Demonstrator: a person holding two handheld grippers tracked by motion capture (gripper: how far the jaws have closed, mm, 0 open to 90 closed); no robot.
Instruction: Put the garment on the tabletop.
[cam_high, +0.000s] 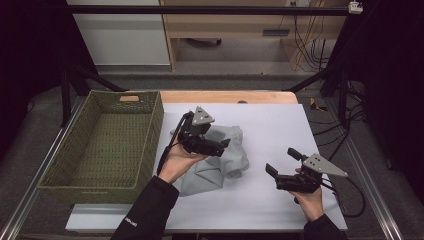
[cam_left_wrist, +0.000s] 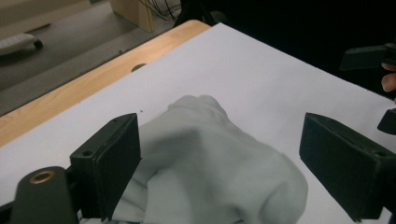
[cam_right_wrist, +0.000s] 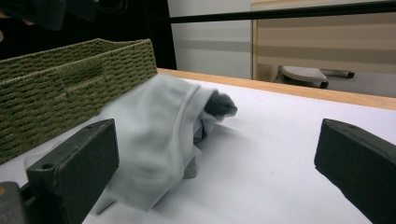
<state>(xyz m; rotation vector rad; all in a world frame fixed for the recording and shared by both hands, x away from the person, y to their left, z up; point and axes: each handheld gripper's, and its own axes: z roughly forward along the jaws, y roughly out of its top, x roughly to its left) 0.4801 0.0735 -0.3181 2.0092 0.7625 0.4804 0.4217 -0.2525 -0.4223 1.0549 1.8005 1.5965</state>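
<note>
A crumpled pale grey cloth (cam_high: 231, 161) lies in a heap on the white table top (cam_high: 280, 120), just right of the basket. My left gripper (cam_high: 223, 147) hovers over the heap's upper left part, jaws pointing right. In the left gripper view its jaws (cam_left_wrist: 219, 140) stand wide apart above the cloth (cam_left_wrist: 210, 158) and the pads touch nothing. My right gripper (cam_high: 282, 161) is held right of the cloth, apart from it, jaws pointing left toward it. In the right gripper view it (cam_right_wrist: 217, 140) is open and empty, with the cloth (cam_right_wrist: 159, 121) beyond its left jaw.
A green woven basket (cam_high: 150, 131) with nothing inside stands at the table's left, close to the cloth; its wall (cam_right_wrist: 70, 84) is also in the right gripper view. A wooden strip (cam_high: 225, 96) edges the far side. Bare white surface lies to the right and front.
</note>
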